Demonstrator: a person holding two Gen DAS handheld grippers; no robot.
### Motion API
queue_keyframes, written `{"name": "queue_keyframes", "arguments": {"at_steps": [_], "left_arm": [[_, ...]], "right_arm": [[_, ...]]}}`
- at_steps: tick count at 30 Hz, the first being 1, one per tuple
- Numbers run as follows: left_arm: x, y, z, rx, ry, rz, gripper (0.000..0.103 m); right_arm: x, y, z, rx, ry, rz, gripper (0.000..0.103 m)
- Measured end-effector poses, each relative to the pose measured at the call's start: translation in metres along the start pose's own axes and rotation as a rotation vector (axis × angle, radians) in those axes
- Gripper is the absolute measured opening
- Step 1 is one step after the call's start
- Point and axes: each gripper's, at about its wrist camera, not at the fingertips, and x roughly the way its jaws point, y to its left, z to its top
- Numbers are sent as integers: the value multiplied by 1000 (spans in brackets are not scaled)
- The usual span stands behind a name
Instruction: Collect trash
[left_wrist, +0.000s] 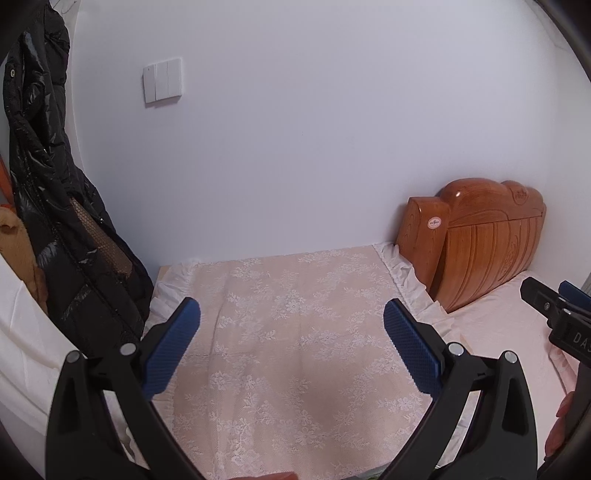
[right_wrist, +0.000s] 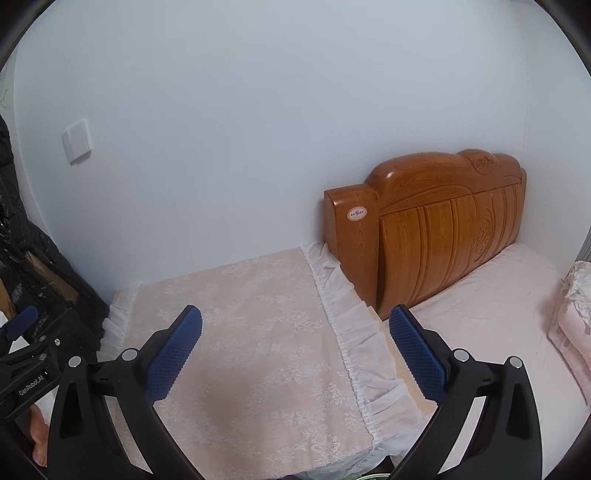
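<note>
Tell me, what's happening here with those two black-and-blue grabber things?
A person holds a claw in each hand over a lace-covered surface beside a bed with a wooden headboard. The left claw and right claw are both open and empty. The job is collecting trash, but no trash shows in either view, so nothing has been picked up yet. A black puffer jacket hangs at the left.

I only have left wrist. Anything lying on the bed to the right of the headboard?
Observer: Yes, the right wrist view shows folded pink bedding at the far right of the mattress.
Operator: Right gripper open or shut?
Observer: Open; the right gripper holds nothing, jaws wide over the frilled edge of the lace cover.
Operator: Any trash visible there?
Observer: None visible in that view.
</note>
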Motion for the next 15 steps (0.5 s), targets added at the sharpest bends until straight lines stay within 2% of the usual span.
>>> {"name": "queue_keyframes", "arguments": {"at_steps": [4,7,15], "left_arm": [[0,-3,-2,12,5,-2,95],[0,-3,-2,8,14,-17,95],[1,-2,-2,8,23,-35,95]], "right_arm": [[-4,4,-3,-23,-15,-45,101],[-3,1,-19,-27,-17,-52,101],[-9,-3,-21,-30,-9,-66,101]]}}
